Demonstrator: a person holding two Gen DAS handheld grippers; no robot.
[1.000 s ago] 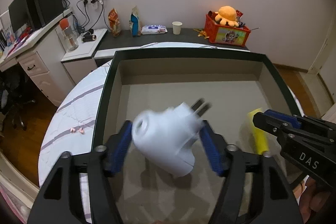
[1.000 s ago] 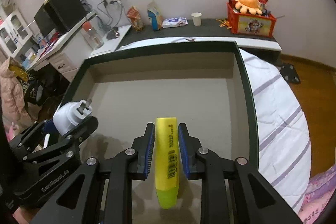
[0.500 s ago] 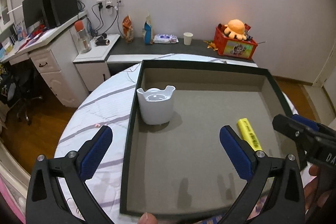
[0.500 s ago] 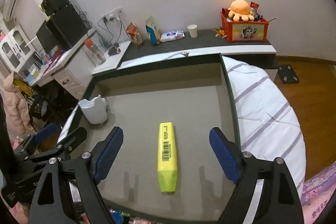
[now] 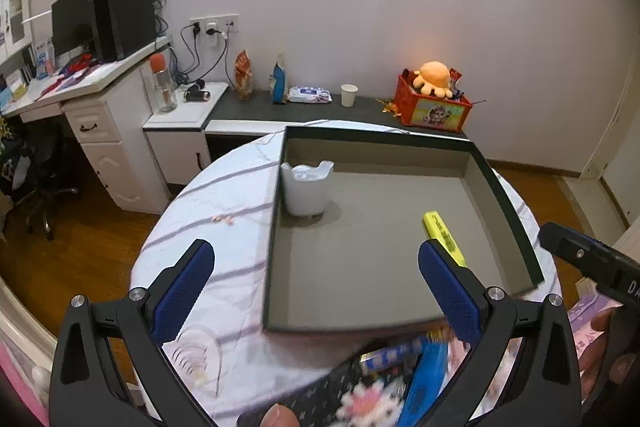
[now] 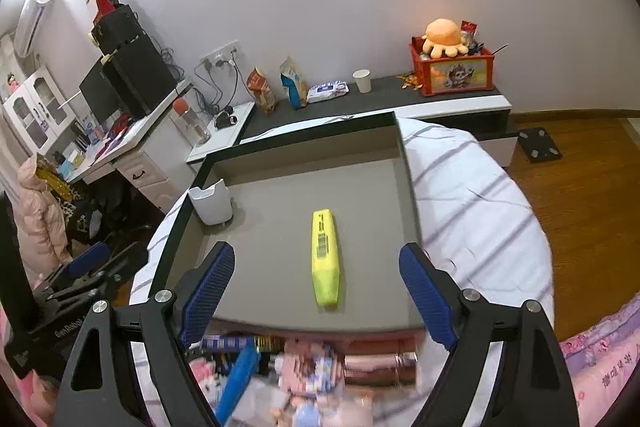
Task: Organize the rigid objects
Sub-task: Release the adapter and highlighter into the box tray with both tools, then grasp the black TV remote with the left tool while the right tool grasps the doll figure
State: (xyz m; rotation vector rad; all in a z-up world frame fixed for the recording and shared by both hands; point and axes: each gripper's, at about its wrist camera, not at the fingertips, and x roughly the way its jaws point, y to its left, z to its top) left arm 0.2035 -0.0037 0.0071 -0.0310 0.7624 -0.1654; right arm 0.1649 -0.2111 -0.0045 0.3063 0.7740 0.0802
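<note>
1. Cannot make out the clutter [image 6: 320, 359] at the surface's near edge: smeared pink, blue and brown packets, cut off by the frame's bottom and partly behind the tool fingers.
2. Only a thumb tip [image 5: 280, 417] seen of the person, at the bottom of the left view.
3. Left tool [image 5: 316, 251]: released, jaws just been opening, spread wide, nothing between the pads. From the right view, only a dark part of it shows at the left edge.
4. Right tool [image 6: 317, 251]: released too, jaws just been opening, pads apart on either side of the highlighter [image 6: 326, 259] below, not touching it.
5. Highlighter: yellow plastic, long and flat-sided, barcode label on top; lying flat in the tray [image 5: 504, 203], nearer its right edge, its length running near to far. In the left view its near end is hidden behind a blue pad.
6. Plug [image 5: 306, 193]: white smooth plastic, rounded body, notched top; standing in the tray's far left corner, against the left wall, well apart from the highlighter.
7. Tray: square, shallow, dark rim, matt grey floor.
8. Surface [image 5: 224, 211]: round, covered by white cloth with grey stripes, tray on top.
9. Behind: low dark shelf with paper cup [image 6: 363, 81], snack bags, red crate [image 6: 456, 67] holding an orange plush; white desk with monitor at left; wood floor [image 6: 580, 167]; pale wall.
</note>
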